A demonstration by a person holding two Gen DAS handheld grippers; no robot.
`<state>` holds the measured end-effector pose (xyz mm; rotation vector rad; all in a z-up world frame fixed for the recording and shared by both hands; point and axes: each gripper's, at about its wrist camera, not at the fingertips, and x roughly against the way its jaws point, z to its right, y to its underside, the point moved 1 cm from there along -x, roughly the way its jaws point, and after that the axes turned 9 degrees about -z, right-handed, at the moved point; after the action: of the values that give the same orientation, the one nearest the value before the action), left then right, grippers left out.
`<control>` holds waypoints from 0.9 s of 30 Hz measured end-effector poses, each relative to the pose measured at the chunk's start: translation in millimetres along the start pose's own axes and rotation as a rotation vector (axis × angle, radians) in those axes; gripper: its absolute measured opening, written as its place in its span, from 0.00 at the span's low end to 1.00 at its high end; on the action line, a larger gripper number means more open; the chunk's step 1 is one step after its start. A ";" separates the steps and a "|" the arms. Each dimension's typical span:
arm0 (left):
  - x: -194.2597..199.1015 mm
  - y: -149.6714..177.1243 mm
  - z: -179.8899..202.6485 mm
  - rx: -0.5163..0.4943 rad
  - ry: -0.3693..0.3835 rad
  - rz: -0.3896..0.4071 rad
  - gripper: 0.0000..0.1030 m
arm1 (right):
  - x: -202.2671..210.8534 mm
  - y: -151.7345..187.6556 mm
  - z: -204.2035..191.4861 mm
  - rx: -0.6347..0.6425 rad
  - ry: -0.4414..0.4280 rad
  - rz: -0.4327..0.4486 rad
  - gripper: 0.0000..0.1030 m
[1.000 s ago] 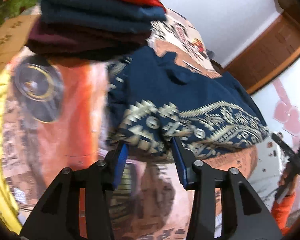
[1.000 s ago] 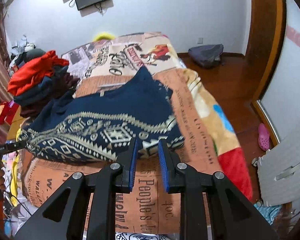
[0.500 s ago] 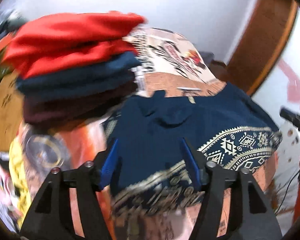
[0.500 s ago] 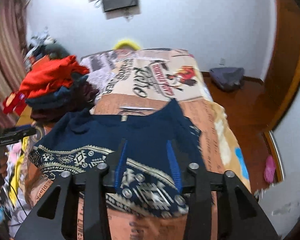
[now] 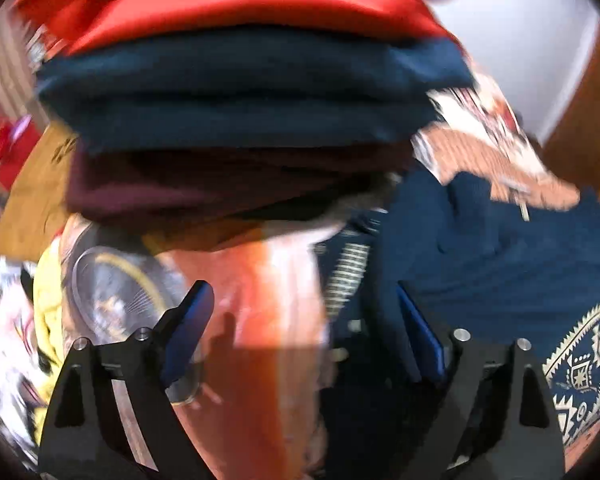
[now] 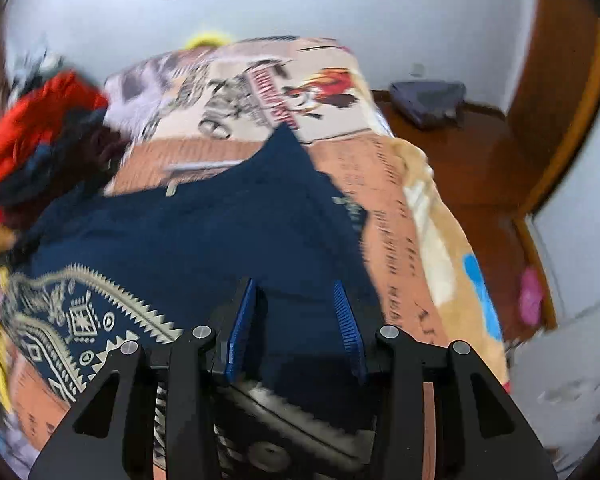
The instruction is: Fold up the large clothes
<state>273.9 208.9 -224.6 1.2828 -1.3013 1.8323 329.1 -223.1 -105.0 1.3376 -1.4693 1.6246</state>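
A navy sweater [image 6: 204, 236] with a cream patterned band lies spread across the printed blanket on the bed; it also shows in the left wrist view [image 5: 500, 264]. My right gripper [image 6: 296, 312] is open, low over the sweater's near right part, cloth between and under its fingers. My left gripper [image 5: 304, 320] is wide open at the sweater's left edge; its right finger [image 5: 416, 332] is over the navy cloth and its left finger [image 5: 188, 320] is over the orange blanket. Neither holds anything.
A stack of folded clothes [image 5: 240, 80], red on navy on maroon, rises just ahead of the left gripper and shows at the bed's left [image 6: 32, 136]. A clear round lid [image 5: 116, 288] lies left. The bed's right edge [image 6: 452, 264] drops to wooden floor.
Both grippers opened wider and moved forward over the sweater. The left one swung left toward the clothes stack; the right one now has its fingers over the navy cloth.
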 end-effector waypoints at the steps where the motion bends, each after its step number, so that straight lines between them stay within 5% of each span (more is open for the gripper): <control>1: 4.4 2.3 -7.1 0.021 -0.011 0.010 0.88 | 4.8 2.1 7.8 -0.046 0.006 0.010 0.36; 3: 16.0 5.2 -16.5 0.056 -0.140 0.052 0.88 | 13.3 4.0 14.7 -0.091 0.060 0.039 0.36; 5: 25.6 7.1 -24.5 0.072 -0.185 0.079 0.88 | 20.2 4.4 17.5 -0.112 0.078 0.048 0.36; 16: 62.7 30.1 -8.3 0.107 0.158 0.031 0.88 | 49.2 6.7 -31.9 0.016 -0.010 0.087 0.37; 21: 75.2 50.1 8.9 0.143 0.272 -0.016 0.88 | 56.9 8.6 -67.9 0.119 -0.050 0.107 0.48; 27: 77.7 74.3 4.0 0.200 0.388 -0.038 0.88 | 45.4 17.9 -99.7 0.191 -0.106 0.064 0.49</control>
<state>182.7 169.9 -182.9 0.9710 -0.8989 2.0951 268.2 -141.9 -60.0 1.5163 -1.4611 1.7977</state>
